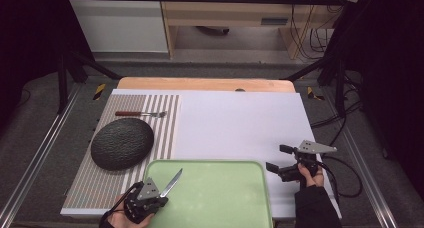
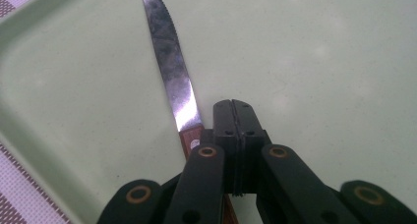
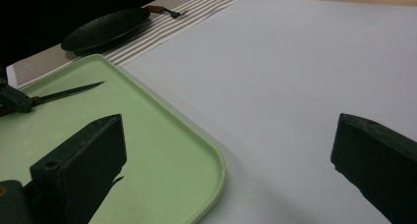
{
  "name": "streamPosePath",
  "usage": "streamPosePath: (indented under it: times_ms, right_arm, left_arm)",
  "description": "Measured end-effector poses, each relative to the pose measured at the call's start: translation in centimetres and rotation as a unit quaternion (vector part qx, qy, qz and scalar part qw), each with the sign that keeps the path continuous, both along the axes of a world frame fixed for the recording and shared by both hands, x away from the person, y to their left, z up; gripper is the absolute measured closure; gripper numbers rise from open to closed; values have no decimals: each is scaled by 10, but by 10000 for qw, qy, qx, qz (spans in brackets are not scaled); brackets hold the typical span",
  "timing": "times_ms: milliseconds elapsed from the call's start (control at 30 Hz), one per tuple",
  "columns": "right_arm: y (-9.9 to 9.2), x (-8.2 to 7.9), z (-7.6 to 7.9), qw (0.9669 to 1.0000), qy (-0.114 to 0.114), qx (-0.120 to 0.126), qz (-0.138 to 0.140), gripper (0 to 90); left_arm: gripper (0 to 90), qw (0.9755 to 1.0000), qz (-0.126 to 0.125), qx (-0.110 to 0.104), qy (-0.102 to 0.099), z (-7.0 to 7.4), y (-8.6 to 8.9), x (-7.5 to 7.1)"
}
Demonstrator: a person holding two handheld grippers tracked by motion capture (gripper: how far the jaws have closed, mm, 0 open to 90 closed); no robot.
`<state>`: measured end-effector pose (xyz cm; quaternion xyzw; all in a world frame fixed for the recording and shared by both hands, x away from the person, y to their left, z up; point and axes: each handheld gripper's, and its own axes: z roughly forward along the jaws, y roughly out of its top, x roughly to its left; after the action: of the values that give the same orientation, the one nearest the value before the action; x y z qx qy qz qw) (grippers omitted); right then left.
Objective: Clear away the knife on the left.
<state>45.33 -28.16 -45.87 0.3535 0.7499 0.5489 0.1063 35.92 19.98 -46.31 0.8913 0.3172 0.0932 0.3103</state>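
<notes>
A knife (image 1: 171, 183) with a wooden handle and a serrated blade lies over the pale green tray (image 1: 225, 198) at the near edge of the table, its tip pointing away and to the right. My left gripper (image 1: 161, 202) sits at the tray's near left corner. In the left gripper view its jaws (image 2: 232, 106) are pressed together with no gap, and the knife (image 2: 169, 71) runs past them on the left, its handle passing under the left jaw. My right gripper (image 1: 279, 158) hovers right of the tray over the white surface, open (image 3: 231, 123) with nothing between its jaws.
A dark textured plate (image 1: 122, 144) rests on a striped placemat (image 1: 165, 118) at the left. A fork (image 1: 142, 114) lies beyond the plate. A white board (image 1: 240, 123) covers the rest of the table. The tray's rim (image 3: 216, 160) is just left of my right gripper.
</notes>
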Motion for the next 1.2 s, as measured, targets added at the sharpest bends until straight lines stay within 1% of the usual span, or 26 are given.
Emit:
streamPosePath:
  times_ms: [667,933,1200]
  right_arm:
    - [0,0,0,10000,13,-3,6,5]
    - [0,0,0,10000,-2,5,6,5]
    - [0,0,-1,10000,11,17,1,5]
  left_arm:
    - [898,9997,219,57,-26,1,11,0]
    - [898,9995,290,115,-36,1,15,-2]
    - [898,9993,363,110,-19,1,21,-5]
